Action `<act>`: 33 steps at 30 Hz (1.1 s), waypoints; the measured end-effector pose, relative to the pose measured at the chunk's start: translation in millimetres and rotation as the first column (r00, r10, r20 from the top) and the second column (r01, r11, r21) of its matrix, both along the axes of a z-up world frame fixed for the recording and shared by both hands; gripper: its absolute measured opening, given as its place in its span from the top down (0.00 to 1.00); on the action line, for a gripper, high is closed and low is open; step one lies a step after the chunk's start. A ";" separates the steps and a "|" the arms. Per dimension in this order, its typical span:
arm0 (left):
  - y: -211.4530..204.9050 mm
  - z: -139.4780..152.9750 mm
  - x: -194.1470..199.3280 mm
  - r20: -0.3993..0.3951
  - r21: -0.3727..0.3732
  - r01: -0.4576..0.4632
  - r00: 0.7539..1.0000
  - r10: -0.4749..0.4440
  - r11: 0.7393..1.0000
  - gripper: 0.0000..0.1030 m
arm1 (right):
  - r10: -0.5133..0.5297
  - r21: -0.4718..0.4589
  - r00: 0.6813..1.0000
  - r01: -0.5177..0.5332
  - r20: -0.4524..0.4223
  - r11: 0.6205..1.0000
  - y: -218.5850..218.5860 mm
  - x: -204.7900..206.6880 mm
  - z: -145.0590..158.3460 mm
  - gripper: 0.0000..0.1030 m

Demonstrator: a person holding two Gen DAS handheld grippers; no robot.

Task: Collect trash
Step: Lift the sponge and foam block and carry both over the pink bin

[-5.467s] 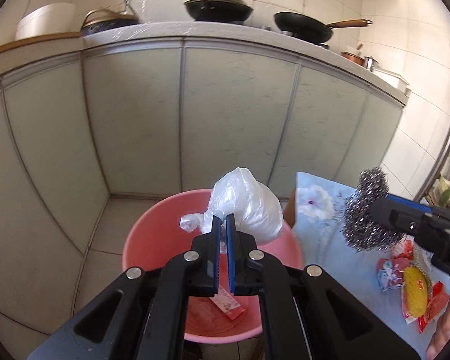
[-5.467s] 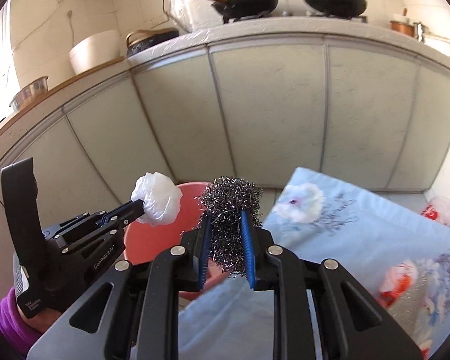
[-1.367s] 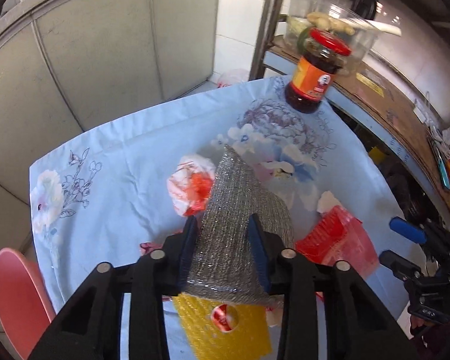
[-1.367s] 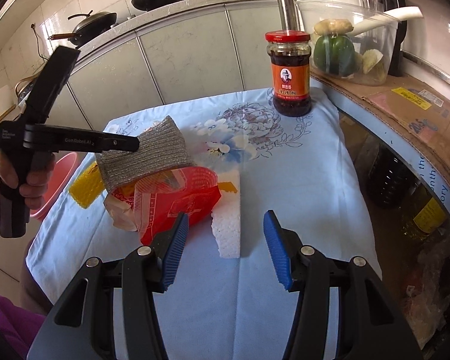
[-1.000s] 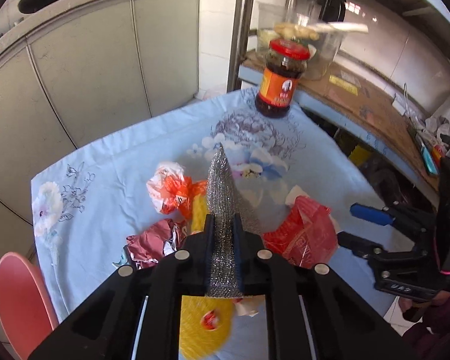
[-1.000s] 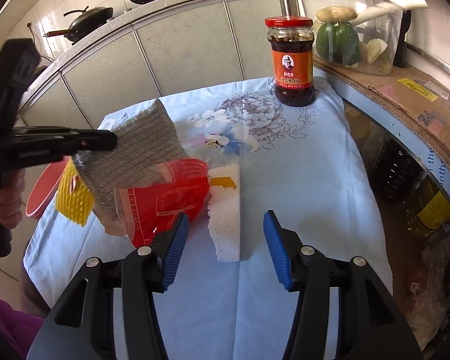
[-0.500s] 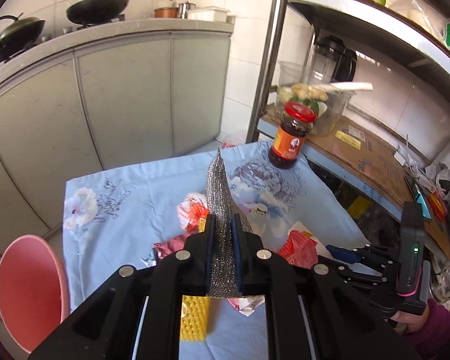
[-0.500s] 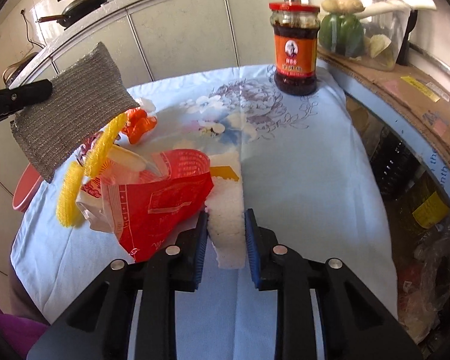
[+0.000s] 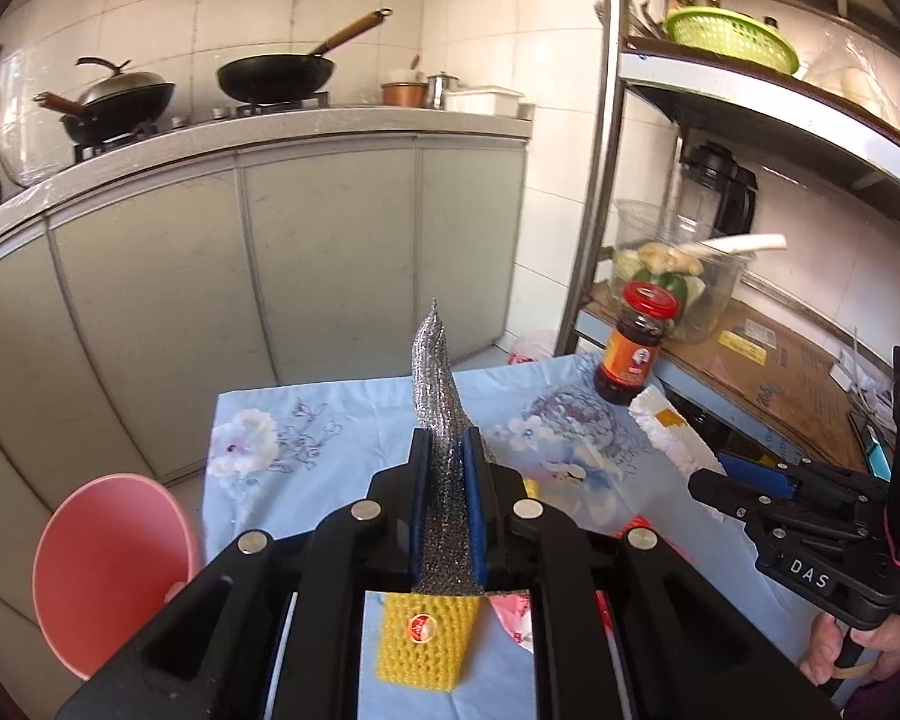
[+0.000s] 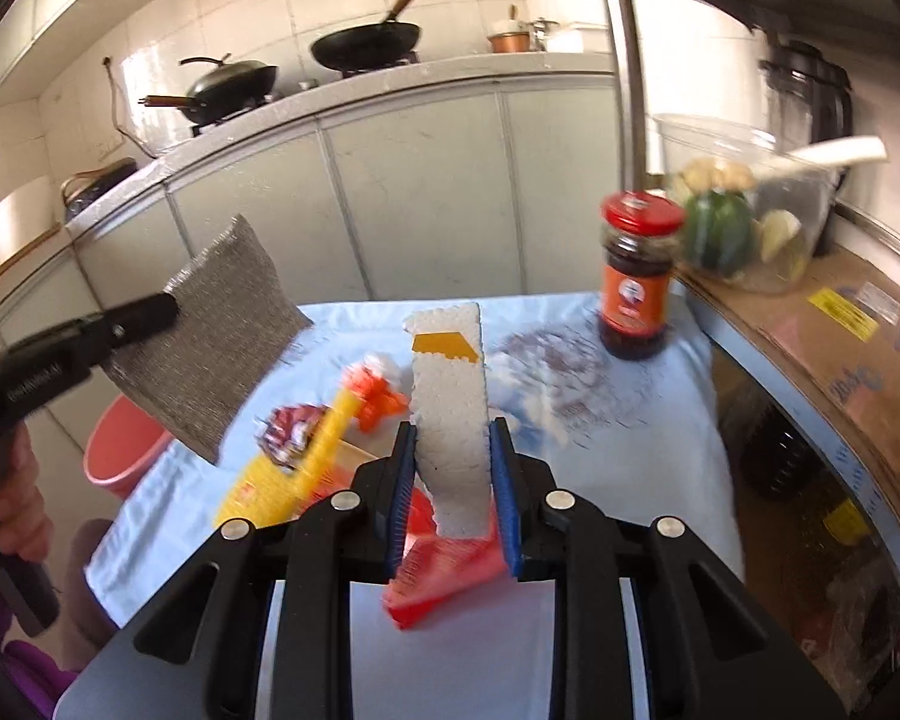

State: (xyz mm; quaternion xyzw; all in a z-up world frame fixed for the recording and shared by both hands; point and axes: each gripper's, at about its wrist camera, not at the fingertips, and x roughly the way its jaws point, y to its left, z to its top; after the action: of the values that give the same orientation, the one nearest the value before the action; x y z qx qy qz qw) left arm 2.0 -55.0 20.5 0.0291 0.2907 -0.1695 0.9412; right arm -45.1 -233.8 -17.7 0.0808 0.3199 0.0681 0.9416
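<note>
My left gripper (image 9: 445, 456) is shut on a silver mesh scouring pad (image 9: 435, 378) and holds it up above the table; the pad also shows in the right wrist view (image 10: 210, 354). My right gripper (image 10: 453, 438) is shut on a white foam strip (image 10: 450, 384) with a yellow label, lifted off the table; the strip also shows in the left wrist view (image 9: 672, 438). A yellow foam net (image 9: 426, 639), a red plastic wrapper (image 10: 444, 564), an orange-white wrapper (image 10: 378, 396) and crumpled foil (image 10: 288, 426) lie on the blue floral tablecloth (image 9: 330, 474). A pink basin (image 9: 108, 558) stands on the floor at the table's left.
A red-lidded sauce jar (image 10: 636, 276) stands at the table's far right corner. A shelf with a clear vegetable container (image 10: 750, 222) and cardboard (image 10: 840, 324) runs along the right. Grey kitchen cabinets (image 9: 330, 264) with woks stand behind the table.
My right gripper has closed on the foam strip and lifted it off the table. My left gripper has risen and pulled back with the scouring pad.
</note>
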 end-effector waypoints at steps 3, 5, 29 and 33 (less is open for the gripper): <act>12.5 1.2 1.5 0.004 -0.007 -0.044 0.999 0.044 0.999 0.90 | 0.052 -0.021 0.998 -0.052 0.021 0.998 21.7 10.0 9.1 0.76; 20.0 1.6 1.8 0.010 -0.009 -0.070 0.997 0.070 0.997 0.90 | 0.079 -0.036 0.996 -0.078 0.031 0.996 34.3 15.8 14.6 0.76; 117.9 -6.4 3.6 0.022 -0.064 -0.336 0.941 0.338 0.940 0.90 | 0.290 -0.079 0.957 -0.288 0.015 0.954 172.2 71.9 39.4 0.76; 144.0 -11.0 5.1 0.018 -0.079 -0.382 0.923 0.384 0.921 0.90 | 0.326 -0.094 0.945 -0.325 -0.007 0.941 199.6 79.9 36.8 0.76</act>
State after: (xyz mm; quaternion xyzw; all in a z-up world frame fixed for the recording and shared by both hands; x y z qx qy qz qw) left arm 7.1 89.0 9.5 -0.0601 0.2687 0.0076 0.9613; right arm 34.7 -34.2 19.1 -0.0181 0.3277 0.2080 0.9214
